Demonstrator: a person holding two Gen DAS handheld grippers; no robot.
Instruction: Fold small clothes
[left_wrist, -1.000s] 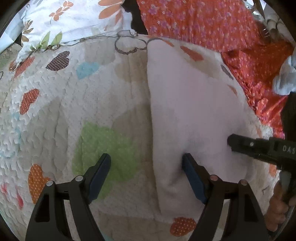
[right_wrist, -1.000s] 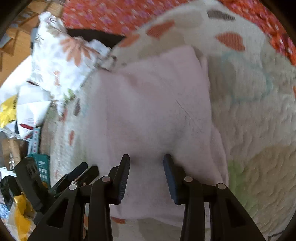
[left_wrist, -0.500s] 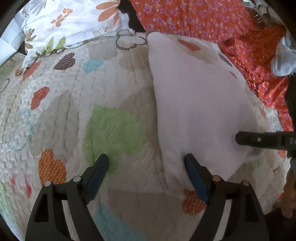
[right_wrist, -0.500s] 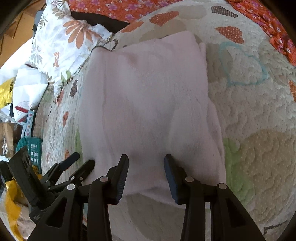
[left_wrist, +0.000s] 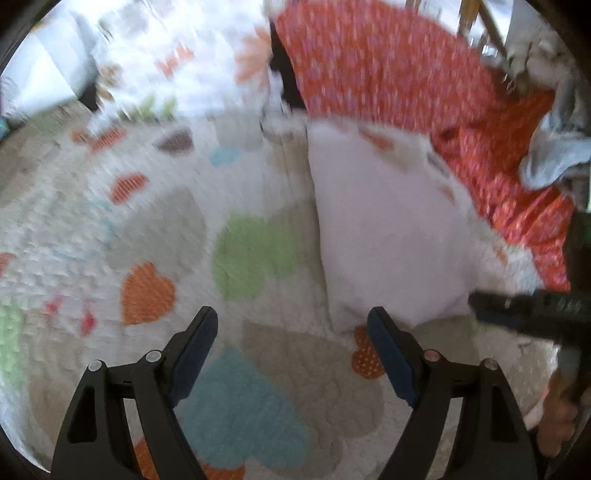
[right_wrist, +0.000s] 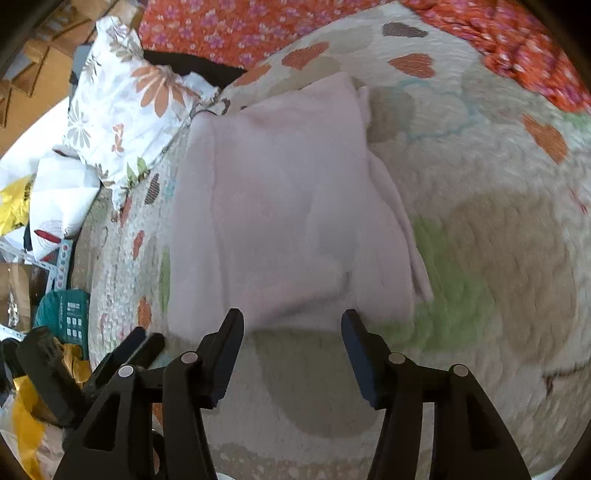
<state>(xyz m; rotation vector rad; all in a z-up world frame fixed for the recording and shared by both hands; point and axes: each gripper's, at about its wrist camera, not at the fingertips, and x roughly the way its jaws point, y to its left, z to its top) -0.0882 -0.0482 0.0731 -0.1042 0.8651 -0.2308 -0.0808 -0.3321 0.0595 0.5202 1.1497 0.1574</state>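
I am hovering my left gripper (left_wrist: 291, 328) over the quilt (left_wrist: 155, 221), jaws spread wide and pinching nothing; the pale cloth (left_wrist: 376, 229) is lying at my one o'clock, just past my right-hand jaw. My right gripper (right_wrist: 291, 328) is hanging at the cloth's (right_wrist: 288, 206) near hem, jaws likewise spread and empty, the cloth running toward twelve o'clock. It is looking already folded into a long panel, with a loose layer trailing along the two o'clock edge. I am judging it light, limp and fuzzy, so it is likely to sag and drag on the textured quilt; the near corners are seeming the best hold. The bed is padded and yielding. A floral pillow (right_wrist: 122, 107) is sitting at ten o'clock, red fabric (right_wrist: 236, 29) at twelve, and clutter is piling at nine.
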